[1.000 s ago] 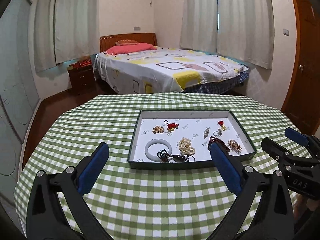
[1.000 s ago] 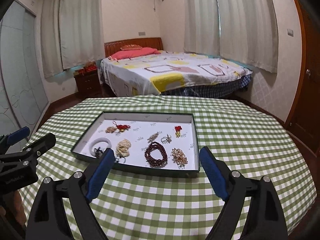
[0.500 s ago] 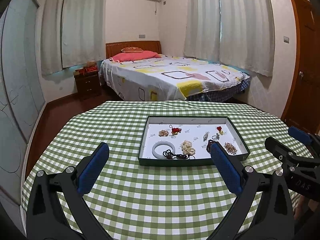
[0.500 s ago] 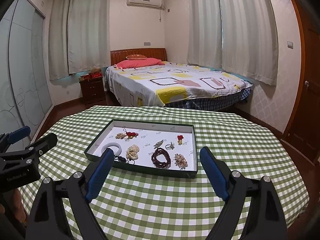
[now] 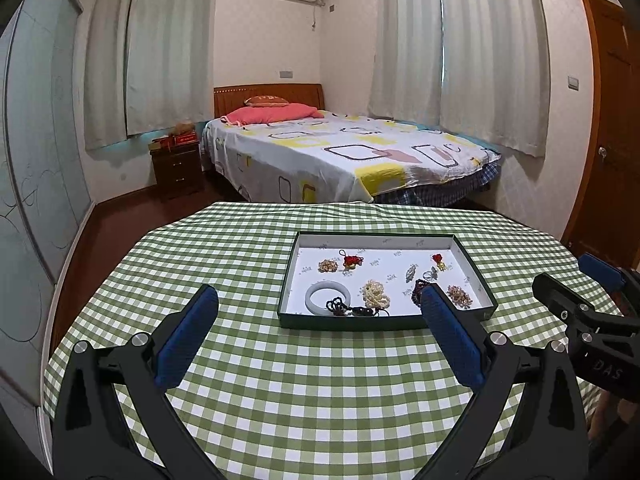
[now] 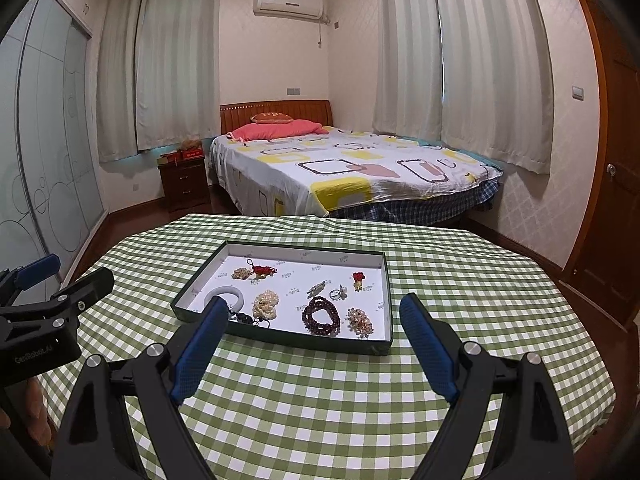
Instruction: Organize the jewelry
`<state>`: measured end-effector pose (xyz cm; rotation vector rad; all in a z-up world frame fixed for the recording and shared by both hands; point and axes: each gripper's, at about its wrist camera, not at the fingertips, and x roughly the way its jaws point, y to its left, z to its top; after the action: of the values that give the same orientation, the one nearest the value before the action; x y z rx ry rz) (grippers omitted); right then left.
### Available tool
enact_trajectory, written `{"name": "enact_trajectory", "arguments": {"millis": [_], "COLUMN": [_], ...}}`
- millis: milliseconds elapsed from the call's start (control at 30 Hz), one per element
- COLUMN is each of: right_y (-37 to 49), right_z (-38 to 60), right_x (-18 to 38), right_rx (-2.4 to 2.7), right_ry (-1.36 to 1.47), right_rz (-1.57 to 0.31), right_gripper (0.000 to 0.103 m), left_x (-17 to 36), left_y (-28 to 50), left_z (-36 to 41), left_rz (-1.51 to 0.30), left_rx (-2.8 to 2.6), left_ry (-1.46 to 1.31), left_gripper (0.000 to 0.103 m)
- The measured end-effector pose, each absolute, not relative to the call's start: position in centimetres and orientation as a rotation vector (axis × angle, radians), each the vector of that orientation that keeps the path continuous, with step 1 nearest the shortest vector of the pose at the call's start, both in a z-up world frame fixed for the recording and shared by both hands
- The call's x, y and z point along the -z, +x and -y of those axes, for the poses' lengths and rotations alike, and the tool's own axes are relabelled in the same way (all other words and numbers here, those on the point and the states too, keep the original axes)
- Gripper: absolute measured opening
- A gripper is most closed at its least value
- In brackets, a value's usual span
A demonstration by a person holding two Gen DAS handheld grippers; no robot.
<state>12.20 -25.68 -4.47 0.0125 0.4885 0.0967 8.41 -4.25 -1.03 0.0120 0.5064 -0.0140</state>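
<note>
Left gripper (image 5: 318, 316) and right gripper (image 6: 308, 322): jaws spread wide, nothing held, above green checked tablecloth (image 5: 280, 380). Beyond: dark green tray (image 6: 304, 340) holding jewelry, white bangle (image 5: 326, 295), dark bead bracelet (image 6: 321, 316). Bed (image 6: 360, 172) behind.

Table (image 5: 248, 392) w/ green-check cloth; dark tray (image 5: 360, 322) of jewelry sits directly on it.

You see green-checked cloth (image 6: 360, 400) on the table, a matt card tray (image 6: 280, 336) with white paper lining, a glossy smooth bangle (image 5: 328, 298) (stone-like), and textured blue pads (image 6: 428, 344).
</note>
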Motion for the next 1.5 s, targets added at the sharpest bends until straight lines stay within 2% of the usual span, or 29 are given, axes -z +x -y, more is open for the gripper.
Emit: {"name": "enact_trajectory", "arguments": {"millis": [1500], "right_y": [12.0], "right_z": [26.1], "right_x": [5.7], "right_rx": [-0.097], "right_ry": [0.021], "right_rz": [-0.524], "right_gripper": [0.085], "left_x": [2.7], "left_y": [9.5], "left_z": [3.8], "left_rz": [-0.561], "left_rx": [0.056], "left_ry": [-0.037], "left_gripper": [0.099]}}
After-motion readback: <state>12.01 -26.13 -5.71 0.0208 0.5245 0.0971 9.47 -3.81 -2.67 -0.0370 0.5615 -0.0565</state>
